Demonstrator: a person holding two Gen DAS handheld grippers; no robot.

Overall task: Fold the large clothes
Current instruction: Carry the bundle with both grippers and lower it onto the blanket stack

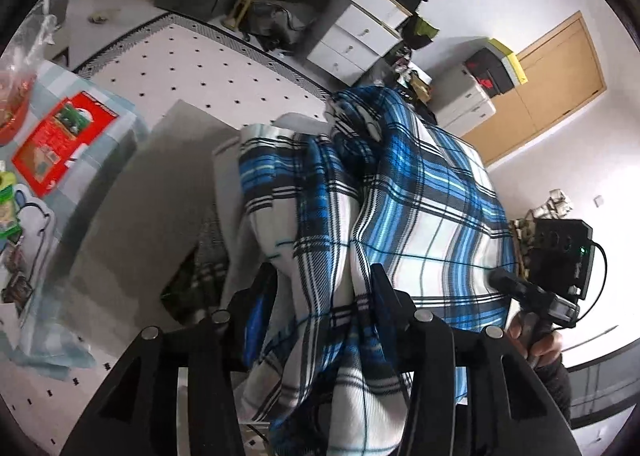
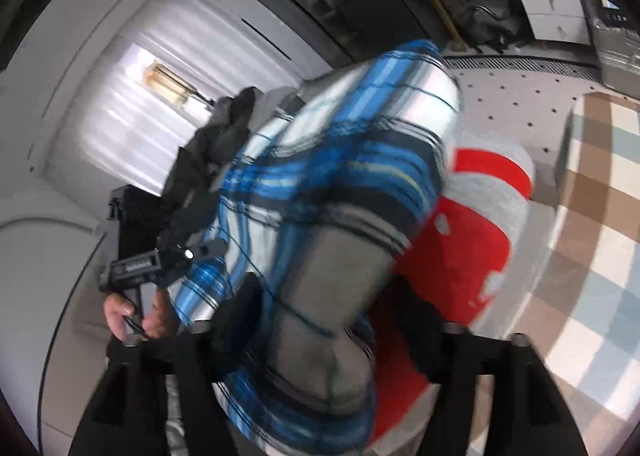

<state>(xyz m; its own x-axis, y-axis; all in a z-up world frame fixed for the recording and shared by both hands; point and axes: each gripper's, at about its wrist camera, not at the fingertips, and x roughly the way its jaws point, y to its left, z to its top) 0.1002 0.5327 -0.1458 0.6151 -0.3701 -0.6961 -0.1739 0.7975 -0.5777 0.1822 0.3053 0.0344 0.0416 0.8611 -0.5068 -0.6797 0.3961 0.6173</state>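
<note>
Blue, black and white checks cover the big cloth, which is bunched up and draped in front of both cameras. It runs between the fingers of the left gripper and between the fingers of the right gripper too. Both sets of fingers stand apart with the cloth loose between them, and I cannot see them pinching it. In the right view the picture is blurry.

Under the cloth there is a red and grey piece of clothing, just beside the checked one. A grey pad lies below the cloth in the left view. The floor is white with small black dots and a dark patterned edge.

A table with a pale checked cover holds a red card packet. White drawers stand by the wall, with a dark bag on the floor near them. A wooden door is further along the white wall. A hand grips the left gripper's handle
</note>
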